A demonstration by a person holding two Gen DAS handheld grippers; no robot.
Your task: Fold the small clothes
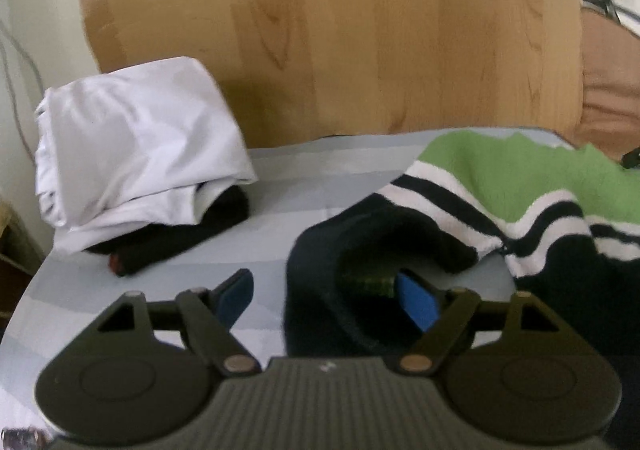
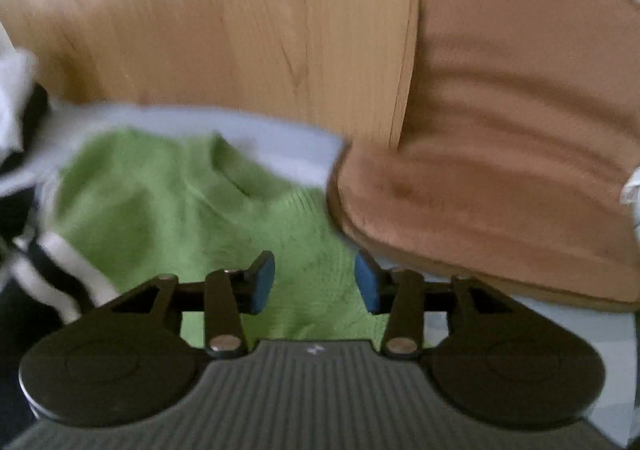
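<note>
A small sweater, green with black and white stripes and a dark lower part (image 1: 520, 178), lies on the pale blue-grey table (image 1: 280, 170). My left gripper (image 1: 326, 296) is open over the table, its right pad (image 1: 416, 300) inside a dark opening of the sweater and its left pad (image 1: 236, 296) over bare table. My right gripper (image 2: 314, 282) is open just above the green part of the sweater (image 2: 180, 190); it holds nothing. A folded white garment (image 1: 136, 138) lies on a folded black one (image 1: 172, 238) at the table's back left.
A wooden board (image 1: 360, 30) stands behind the table. A brown cushion (image 2: 500, 170) lies at the table's right edge, close to my right gripper. A wall with a cable (image 1: 20, 62) is at far left.
</note>
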